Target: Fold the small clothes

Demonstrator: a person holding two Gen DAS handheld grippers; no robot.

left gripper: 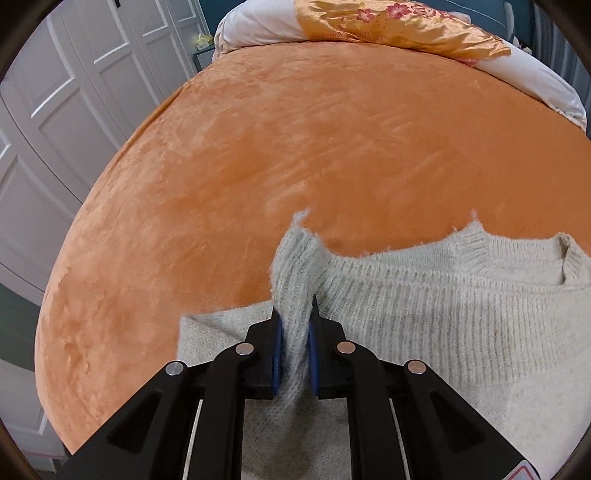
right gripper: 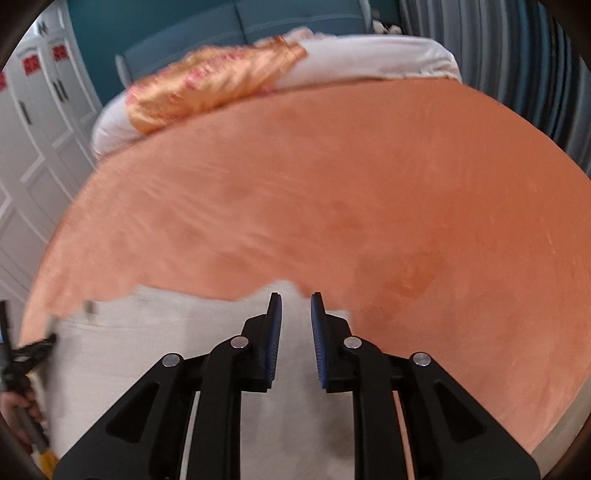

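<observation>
A pale grey knit sweater lies on the orange bedspread, its neck opening at the right edge of the left wrist view. My left gripper is shut on a bunched fold of the sweater, the shoulder or sleeve part, which stands up between the blue pads. In the right wrist view the sweater is blurred and lies under my right gripper, whose jaws stand a little apart with nothing pinched between them. The left gripper shows at the left edge of that view.
A white duvet with a shiny orange flowered cover is piled at the head of the bed. White wardrobe doors stand along the bed's left side. A striped curtain hangs at the right.
</observation>
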